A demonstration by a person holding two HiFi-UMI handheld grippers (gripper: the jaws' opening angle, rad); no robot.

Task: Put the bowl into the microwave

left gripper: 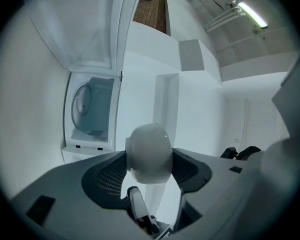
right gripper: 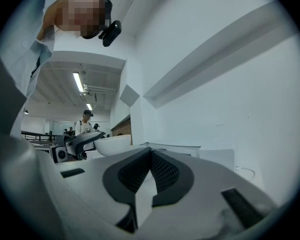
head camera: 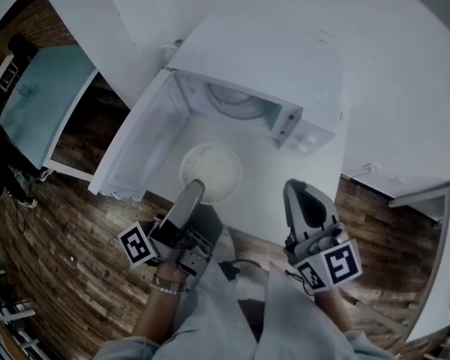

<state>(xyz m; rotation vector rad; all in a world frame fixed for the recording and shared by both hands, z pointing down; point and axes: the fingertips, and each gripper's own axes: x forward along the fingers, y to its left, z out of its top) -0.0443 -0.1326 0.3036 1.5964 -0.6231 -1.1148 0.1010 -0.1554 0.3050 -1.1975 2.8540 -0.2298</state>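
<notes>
white tabletop (head camera: pixel 375 73) is filling the far and right part of the scene, with dark wood floor (head camera: pixel 60 261) showing at the near left; a white microwave (head camera: pixel 262 58) is sitting on the table with its door (head camera: pixel 135 145) hanging wide open to the left; the glass turntable (head camera: pixel 236 102) is showing inside the cavity; the bowl (head camera: pixel 214 167), pale and round, is lying just in front of the open cavity, outside it, between the microwave and the person; whether it is resting on the table or being held just above it cannot be told; the left gripper (head camera: pixel 193 190) is reaching to the bowl's near rim, and in the left gripper view its jaws are pressing on the bowl from both sides, holding it by the edge with the microwave opening beyond it at the far left; the right gripper (head camera: pixel 296 190) is hovering to the right of the bowl, apart from it, pointing toward the microwave's control panel (head camera: pixel 292 126); its jaws are closing flat on each other with nothing between them; a beaded bracelet (head camera: pixel 165 286) is showing on the person's left wrist; in the right gripper view a bystander (right gripper: pixel 84 123) is standing far back in the room.
</notes>
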